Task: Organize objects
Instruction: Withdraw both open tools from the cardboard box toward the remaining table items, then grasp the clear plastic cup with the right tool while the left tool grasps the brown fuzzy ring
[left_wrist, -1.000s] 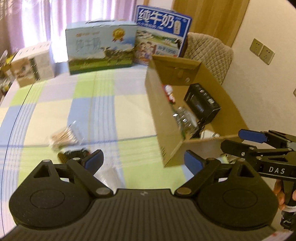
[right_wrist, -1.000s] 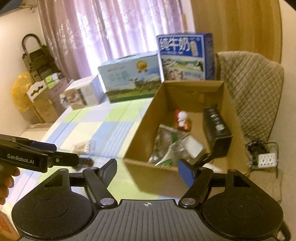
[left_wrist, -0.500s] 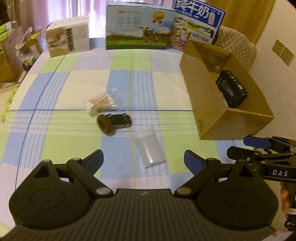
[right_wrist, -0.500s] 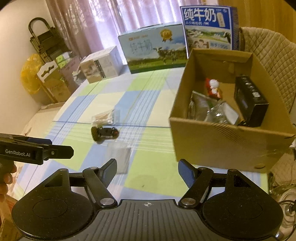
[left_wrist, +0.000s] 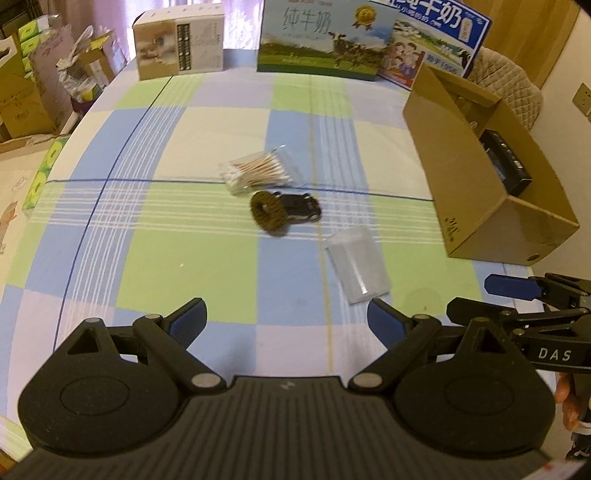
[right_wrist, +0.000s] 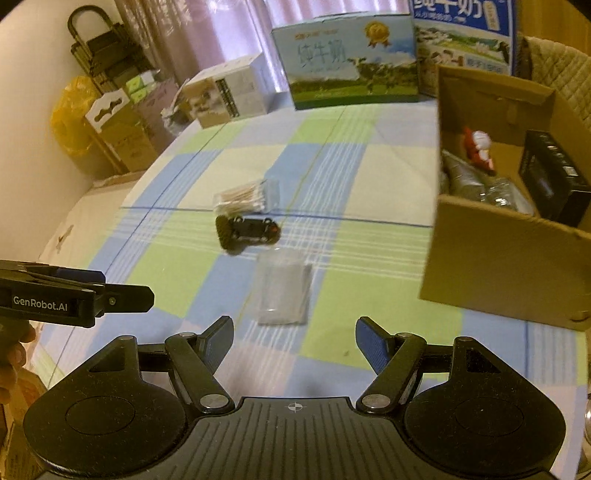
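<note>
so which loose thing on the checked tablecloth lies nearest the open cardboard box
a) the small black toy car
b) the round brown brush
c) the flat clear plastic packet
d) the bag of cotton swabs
c: in the left wrist view the flat clear plastic packet lies closest to the open cardboard box, while the bag of cotton swabs, the small black toy car and the round brown brush lie farther off.

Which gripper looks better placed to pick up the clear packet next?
Probably the right gripper: its open jaws point almost straight at the clear packet, which lies just ahead. From the left gripper, also open, the packet sits off to the right. The cardboard box is on the right too.
</note>
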